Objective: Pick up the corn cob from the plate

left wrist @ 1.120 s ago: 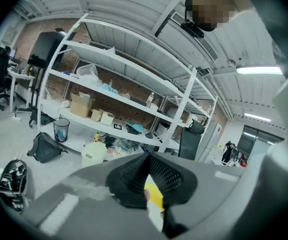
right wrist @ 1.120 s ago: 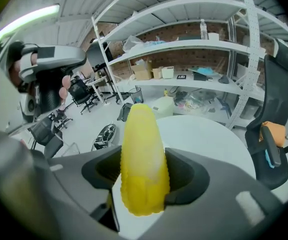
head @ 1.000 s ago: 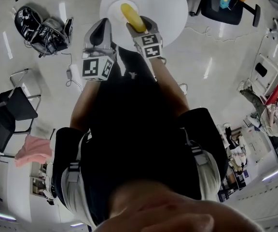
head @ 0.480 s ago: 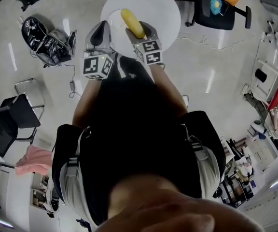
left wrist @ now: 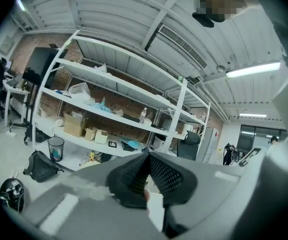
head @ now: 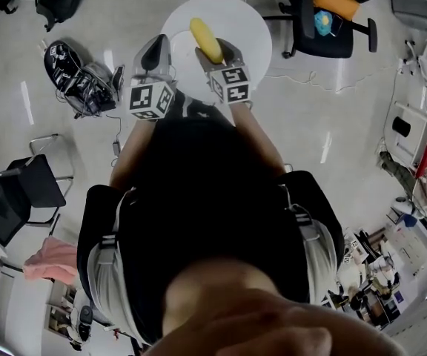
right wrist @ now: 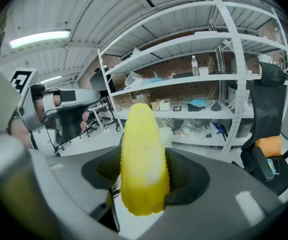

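A yellow corn cob (head: 206, 39) stands gripped between the fingers of my right gripper (head: 215, 49), lifted above the white round table (head: 250, 21). In the right gripper view the corn cob (right wrist: 141, 169) rises upright between the two black pads, which press on its sides. My left gripper (head: 154, 50) hangs beside it on the left, over the table's near edge, with nothing in it. In the left gripper view the left gripper (left wrist: 146, 156) has its black pads meeting at the tips. I cannot make out the plate against the white table top.
A black office chair with an orange cushion (head: 332, 13) stands right of the table. Black bags (head: 80, 73) lie on the floor to the left, and a black chair (head: 21, 191) stands further left. White shelving (right wrist: 194, 84) with boxes fills the background.
Both grippers have risen, the right one carrying the corn cob up from the table. The table looks smaller and further below them now.
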`<state>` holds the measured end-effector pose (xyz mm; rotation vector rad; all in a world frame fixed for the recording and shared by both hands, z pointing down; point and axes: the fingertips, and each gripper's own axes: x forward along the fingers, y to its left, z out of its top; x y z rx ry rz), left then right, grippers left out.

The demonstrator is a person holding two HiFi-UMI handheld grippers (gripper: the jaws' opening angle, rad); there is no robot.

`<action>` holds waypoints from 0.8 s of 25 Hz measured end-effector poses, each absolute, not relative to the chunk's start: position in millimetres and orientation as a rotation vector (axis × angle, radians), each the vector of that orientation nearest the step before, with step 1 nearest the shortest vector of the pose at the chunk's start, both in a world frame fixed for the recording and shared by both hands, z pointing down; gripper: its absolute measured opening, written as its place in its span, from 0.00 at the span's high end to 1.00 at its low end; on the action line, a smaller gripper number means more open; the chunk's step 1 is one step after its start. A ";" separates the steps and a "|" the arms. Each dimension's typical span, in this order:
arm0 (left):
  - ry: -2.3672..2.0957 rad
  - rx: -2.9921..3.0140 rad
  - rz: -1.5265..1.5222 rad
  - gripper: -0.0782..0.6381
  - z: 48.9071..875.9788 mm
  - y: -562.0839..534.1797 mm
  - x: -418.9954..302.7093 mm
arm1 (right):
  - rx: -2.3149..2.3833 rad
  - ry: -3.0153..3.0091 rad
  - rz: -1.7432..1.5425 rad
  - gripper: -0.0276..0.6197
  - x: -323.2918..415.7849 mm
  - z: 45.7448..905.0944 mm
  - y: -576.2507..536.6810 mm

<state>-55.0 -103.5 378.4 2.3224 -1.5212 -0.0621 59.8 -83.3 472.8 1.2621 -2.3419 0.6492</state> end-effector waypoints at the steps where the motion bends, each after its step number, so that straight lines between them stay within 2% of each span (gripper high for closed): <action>1: -1.521 2.326 -0.065 0.88 376.1 -104.1 -54.2 | 1.268 -2.350 0.645 0.55 61.1 468.6 -84.9; 20: -1.540 2.380 -0.137 0.88 333.6 -89.6 -50.5 | 1.406 -2.523 0.493 0.55 76.9 373.7 -93.9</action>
